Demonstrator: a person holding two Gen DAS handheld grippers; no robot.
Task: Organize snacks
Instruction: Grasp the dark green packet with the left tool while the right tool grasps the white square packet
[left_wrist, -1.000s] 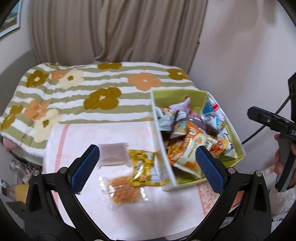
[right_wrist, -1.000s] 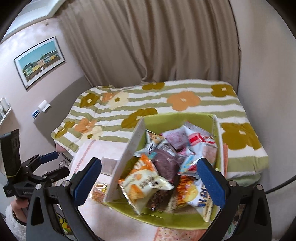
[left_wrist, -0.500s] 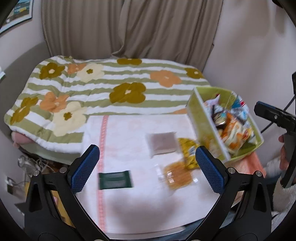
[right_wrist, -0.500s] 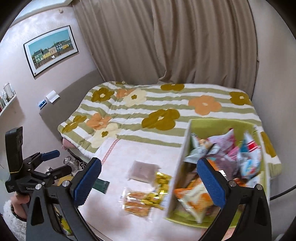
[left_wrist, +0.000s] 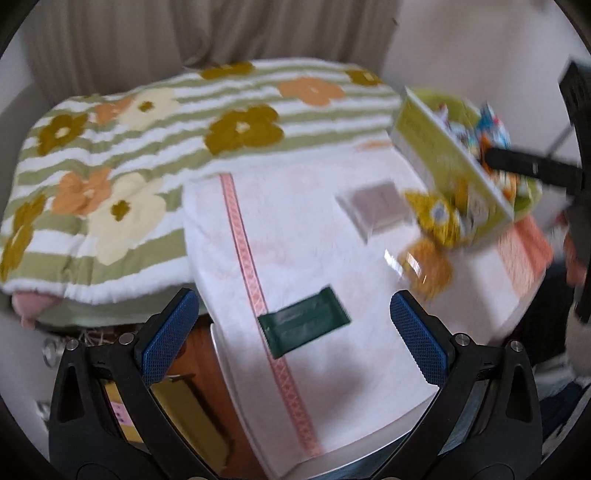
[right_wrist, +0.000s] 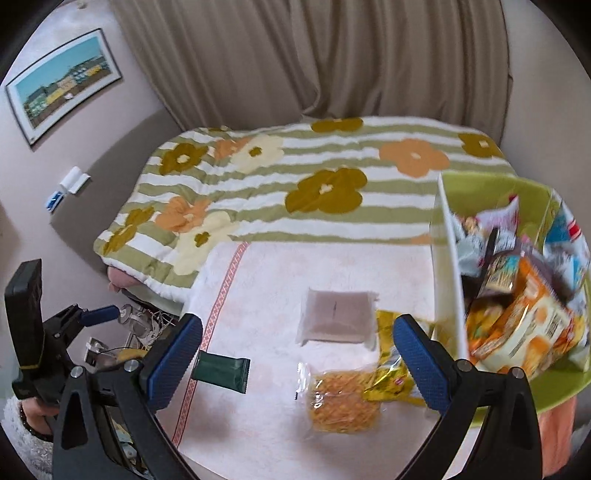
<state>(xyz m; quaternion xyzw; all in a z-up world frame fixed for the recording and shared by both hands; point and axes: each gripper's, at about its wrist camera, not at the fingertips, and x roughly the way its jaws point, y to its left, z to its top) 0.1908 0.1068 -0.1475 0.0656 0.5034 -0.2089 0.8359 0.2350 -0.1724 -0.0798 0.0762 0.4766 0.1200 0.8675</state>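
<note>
Several snacks lie on the white-towelled table: a dark green packet, a grey-brown pouch, a clear bag of orange snacks and a yellow packet. A green box full of snack packets stands at the right edge. My left gripper is open above the green packet. My right gripper is open and empty above the table's near side.
A bed with a flower-patterned striped blanket lies behind the table, with curtains beyond. Clutter and a yellow object sit on the floor left of the table. A framed picture hangs on the left wall.
Both views have swung left, away from the green box. The dark green packet has come into view and now lies between the left gripper's fingers. Nothing was taken hold of.
</note>
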